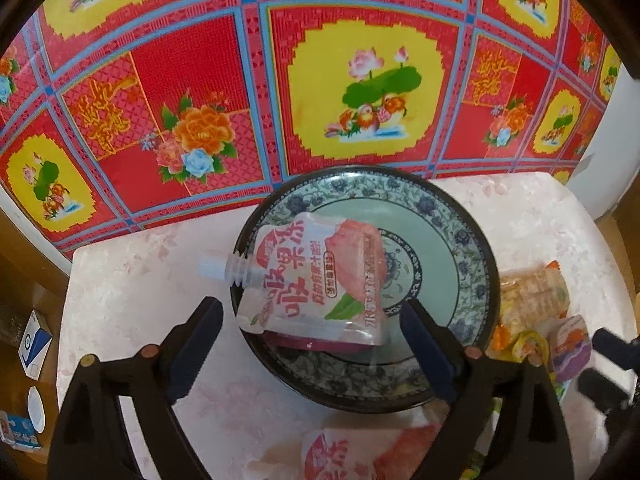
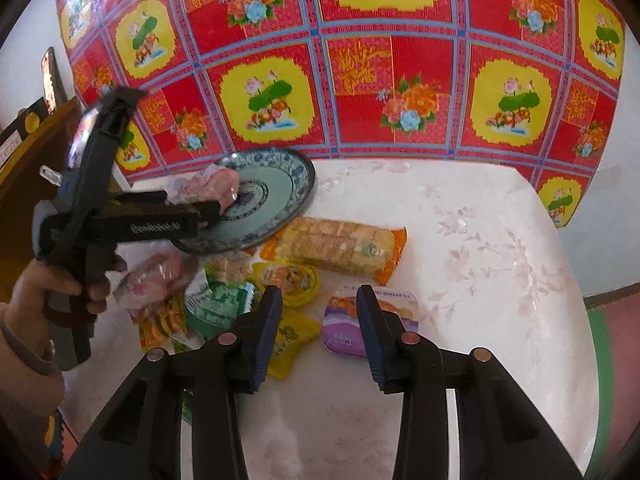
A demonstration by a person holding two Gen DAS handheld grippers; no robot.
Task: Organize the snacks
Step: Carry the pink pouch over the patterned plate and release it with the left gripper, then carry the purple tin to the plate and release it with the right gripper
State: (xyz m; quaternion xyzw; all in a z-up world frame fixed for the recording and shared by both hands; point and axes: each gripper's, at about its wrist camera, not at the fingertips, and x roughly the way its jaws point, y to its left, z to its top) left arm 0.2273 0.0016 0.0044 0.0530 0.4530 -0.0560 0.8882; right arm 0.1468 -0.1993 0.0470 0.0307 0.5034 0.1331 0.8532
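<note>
Pouch (image 1: 316,280) flat in patterned plate (image 1: 460,240), spout over rim

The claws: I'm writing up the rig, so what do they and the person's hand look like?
Both the left claw and the right claw have black plastic frames with triangular cut-outs, copper-coloured round pins and dark blue ribbed pads. The left one's body carries white lettering. The person's hand is bare, with a band at the wrist.
</note>
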